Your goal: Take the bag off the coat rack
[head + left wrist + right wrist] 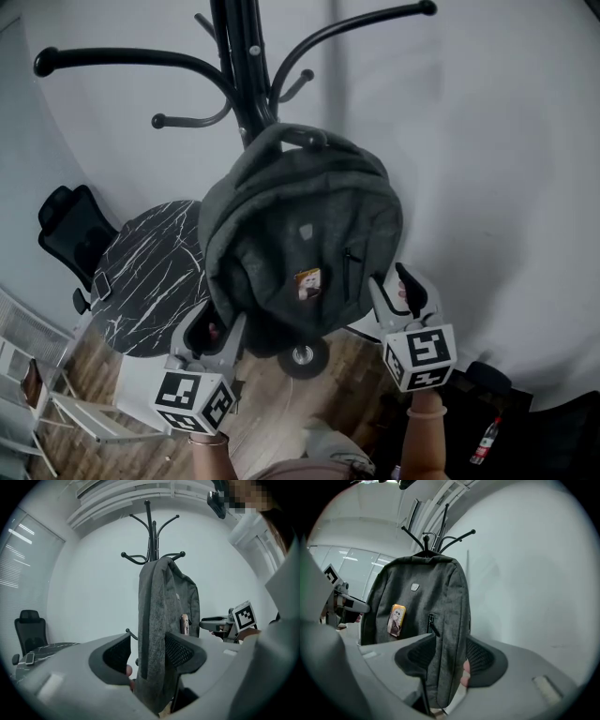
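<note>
A grey backpack [300, 225] with a small picture tag [308, 283] hangs by its top loop on the black coat rack [246, 66]. My left gripper [212, 324] is at its lower left edge and my right gripper [396, 287] at its lower right edge. In the left gripper view the backpack's side [164, 611] stands between the jaws of the left gripper [147, 649], with a gap at the left pad. In the right gripper view the bag's edge [440, 620] hangs between the open jaws of the right gripper [450, 654]. The fabric hangs straight, not pinched.
A round black marble table [150, 281] and a black office chair [70, 230] stand to the left of the rack. A white folding chair [56, 398] is at the lower left. A white wall lies behind the rack. A red-labelled bottle [485, 441] sits at the lower right.
</note>
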